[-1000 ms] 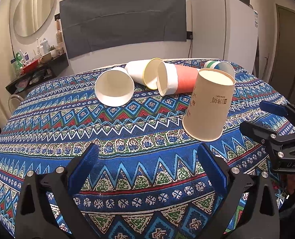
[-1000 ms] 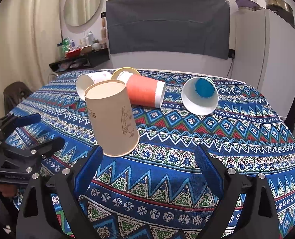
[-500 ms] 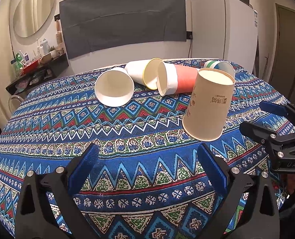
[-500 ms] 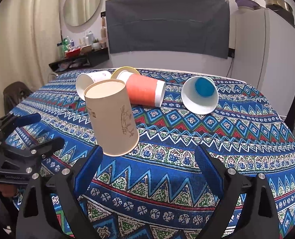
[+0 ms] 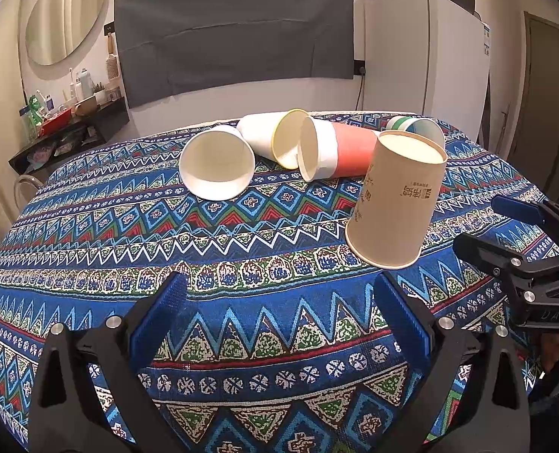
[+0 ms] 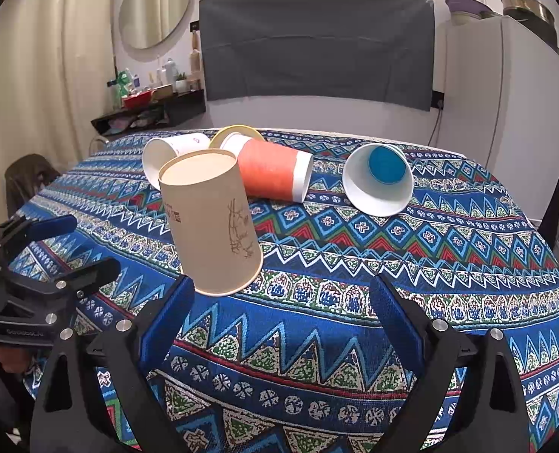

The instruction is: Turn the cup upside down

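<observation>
Both the left hand-held gripper [image 5: 275, 324] and the right hand-held gripper [image 6: 279, 324] are wide apart and holding nothing, and the brown cup [image 6: 211, 222], mouth-down just ahead of them, could tip if bumped.

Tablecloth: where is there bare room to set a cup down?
Free: the tablecloth between the tan cup and the blue-bottomed cup, and the near strip before both claws. Crowded: the far cluster around the orange cup.

A patterned blue tablecloth [image 5: 241, 264] fills the lower frame, with an oval mirror [image 5: 66, 15] upper left, a grey cloth [image 5: 234, 37] upper centre, and a white fridge [image 5: 423, 60] upper right.
</observation>
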Action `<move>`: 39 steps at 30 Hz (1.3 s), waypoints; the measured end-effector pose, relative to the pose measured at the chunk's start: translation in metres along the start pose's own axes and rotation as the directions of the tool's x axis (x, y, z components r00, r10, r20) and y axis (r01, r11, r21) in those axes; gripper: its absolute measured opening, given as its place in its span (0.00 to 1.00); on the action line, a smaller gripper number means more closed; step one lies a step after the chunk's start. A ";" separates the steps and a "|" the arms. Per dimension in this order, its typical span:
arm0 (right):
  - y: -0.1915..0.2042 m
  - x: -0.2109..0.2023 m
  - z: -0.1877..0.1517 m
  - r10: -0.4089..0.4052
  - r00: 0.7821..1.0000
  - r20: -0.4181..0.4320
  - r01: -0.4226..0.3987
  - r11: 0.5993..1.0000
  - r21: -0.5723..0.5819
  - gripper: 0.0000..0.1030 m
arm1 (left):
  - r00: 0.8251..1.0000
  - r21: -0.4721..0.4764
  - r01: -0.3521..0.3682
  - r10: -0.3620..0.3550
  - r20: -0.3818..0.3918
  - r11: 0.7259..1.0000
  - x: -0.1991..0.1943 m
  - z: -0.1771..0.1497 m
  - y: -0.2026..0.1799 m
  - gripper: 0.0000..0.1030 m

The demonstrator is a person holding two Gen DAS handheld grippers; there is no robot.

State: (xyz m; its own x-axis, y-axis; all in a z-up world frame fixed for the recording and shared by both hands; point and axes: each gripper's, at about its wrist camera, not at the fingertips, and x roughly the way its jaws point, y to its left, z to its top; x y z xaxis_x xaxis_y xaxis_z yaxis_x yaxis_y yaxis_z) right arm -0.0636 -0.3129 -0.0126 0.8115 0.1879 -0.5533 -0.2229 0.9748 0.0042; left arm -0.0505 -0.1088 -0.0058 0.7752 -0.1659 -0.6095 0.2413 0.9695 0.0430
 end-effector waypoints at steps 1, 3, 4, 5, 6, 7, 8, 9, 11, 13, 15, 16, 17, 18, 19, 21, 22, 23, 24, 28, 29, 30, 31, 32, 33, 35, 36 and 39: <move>0.000 0.000 0.000 0.000 1.000 0.000 0.000 1.000 0.000 0.87 | 1.000 0.000 0.001 -0.001 -0.001 1.000 0.000 0.000 0.000 0.94; 0.000 0.000 0.000 0.000 1.000 0.001 0.000 1.000 0.000 0.87 | 1.000 -0.002 0.001 -0.001 -0.001 1.000 0.000 0.000 0.001 0.94; 0.000 0.000 0.000 0.001 1.000 0.001 -0.001 1.000 0.000 0.87 | 1.000 -0.002 0.001 -0.001 -0.001 1.000 0.000 0.000 0.001 0.94; 0.000 0.000 0.000 0.000 1.000 0.001 0.000 1.000 0.000 0.87 | 1.000 -0.002 0.001 -0.001 -0.001 1.000 0.000 0.000 0.001 0.94; 0.000 0.000 0.000 0.000 1.000 0.001 0.000 1.000 0.001 0.87 | 1.000 -0.001 0.001 -0.001 0.000 1.000 0.000 0.000 0.001 0.94; 0.000 0.000 0.000 0.000 1.000 0.000 0.000 1.000 0.001 0.87 | 1.000 0.000 0.000 0.000 0.001 1.000 0.000 0.000 0.001 0.94; 0.000 0.000 0.000 0.000 1.000 0.000 0.000 1.000 0.001 0.87 | 1.000 0.001 -0.001 0.001 0.001 1.000 -0.001 0.000 0.000 0.94; 0.000 0.000 0.000 0.000 1.000 0.000 0.000 1.000 0.001 0.87 | 1.000 0.002 -0.001 0.001 0.002 1.000 -0.001 0.000 0.000 0.94; 0.000 0.000 0.000 0.000 1.000 0.000 0.000 1.000 0.001 0.87 | 1.000 0.001 -0.001 0.001 0.001 1.000 -0.001 0.000 0.000 0.94; 0.000 0.000 0.000 0.000 1.000 -0.001 0.000 1.000 0.001 0.87 | 1.000 0.000 0.000 0.000 0.002 1.000 -0.001 -0.001 0.000 0.94; 0.000 0.000 0.000 0.000 1.000 0.001 0.000 1.000 0.000 0.87 | 1.000 -0.002 0.000 0.000 0.002 1.000 -0.001 -0.001 0.001 0.94; 0.000 0.000 0.000 0.000 1.000 0.001 0.000 1.000 0.001 0.87 | 1.000 -0.003 0.000 0.000 0.002 1.000 -0.001 -0.001 0.001 0.94; 0.000 0.000 0.000 0.000 1.000 0.001 0.000 1.000 0.001 0.87 | 1.000 -0.004 0.001 -0.001 0.003 1.000 -0.001 -0.001 0.001 0.94; 0.000 0.000 0.000 0.000 1.000 0.000 0.000 1.000 0.001 0.87 | 1.000 -0.003 0.002 -0.002 0.002 1.000 -0.001 -0.001 0.001 0.94; 0.000 0.000 0.000 0.000 1.000 0.000 0.000 1.000 0.001 0.87 | 1.000 -0.003 0.001 -0.001 0.002 1.000 -0.001 -0.001 0.001 0.94; 0.000 0.000 0.000 0.000 1.000 -0.001 0.000 1.000 0.001 0.87 | 1.000 -0.002 -0.001 0.001 0.003 1.000 -0.001 -0.001 0.001 0.94; 0.000 0.001 -0.001 0.000 1.000 -0.001 0.000 1.000 0.002 0.87 | 1.000 -0.001 -0.003 0.003 0.003 1.000 -0.001 -0.001 0.001 0.94; 0.000 0.001 -0.001 0.000 1.000 -0.001 0.000 1.000 0.002 0.87 | 1.000 0.000 -0.009 0.009 0.003 1.000 -0.001 -0.001 0.001 0.94; 0.000 0.001 -0.001 0.000 1.000 -0.001 0.000 1.000 0.002 0.87 | 1.000 0.000 -0.015 0.015 0.004 1.000 -0.001 -0.001 0.000 0.94; 0.000 0.001 0.000 -0.001 1.000 -0.002 0.001 1.000 0.002 0.87 | 1.000 -0.006 -0.019 0.019 0.001 1.000 0.000 -0.001 0.001 0.94; 0.000 0.001 -0.001 -0.001 1.000 -0.001 0.001 1.000 0.003 0.87 | 1.000 -0.011 -0.017 0.017 0.000 1.000 0.000 -0.001 0.002 0.94; 0.000 0.001 -0.001 -0.001 1.000 -0.001 0.001 1.000 0.003 0.87 | 1.000 -0.013 -0.016 0.016 0.001 1.000 -0.001 -0.001 0.002 0.94; 0.000 0.001 -0.001 -0.001 1.000 -0.002 0.001 1.000 0.003 0.87 | 1.000 -0.014 -0.014 0.014 0.002 1.000 -0.001 -0.002 0.002 0.94; 0.000 0.001 -0.001 -0.001 1.000 -0.003 0.001 1.000 0.003 0.87 | 1.000 -0.012 -0.015 0.015 0.004 1.000 -0.001 -0.002 0.002 0.94; 0.000 0.001 -0.001 -0.001 1.000 -0.004 0.001 1.000 0.003 0.87 | 1.000 -0.010 -0.017 0.017 0.004 1.000 -0.001 -0.002 0.002 0.94; -0.001 0.001 -0.001 -0.001 1.000 -0.005 0.001 1.000 0.005 0.87 | 1.000 -0.006 -0.020 0.020 0.004 1.000 -0.002 -0.002 0.001 0.94; -0.001 0.001 -0.001 -0.001 1.000 -0.005 0.001 1.000 0.005 0.87 | 1.000 -0.006 -0.021 0.021 0.003 1.000 -0.001 -0.002 0.001 0.94; -0.001 0.002 -0.001 -0.002 1.000 -0.005 0.002 1.000 0.005 0.87 | 1.000 -0.010 -0.022 0.022 0.000 1.000 -0.001 -0.001 0.001 0.94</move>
State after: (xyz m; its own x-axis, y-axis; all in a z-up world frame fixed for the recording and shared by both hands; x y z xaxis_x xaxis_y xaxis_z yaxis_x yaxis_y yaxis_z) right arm -0.0627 -0.3134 -0.0142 0.8092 0.1859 -0.5573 -0.2192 0.9757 0.0072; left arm -0.0519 -0.1072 -0.0063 0.7803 -0.1446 -0.6085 0.2185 0.9746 0.0486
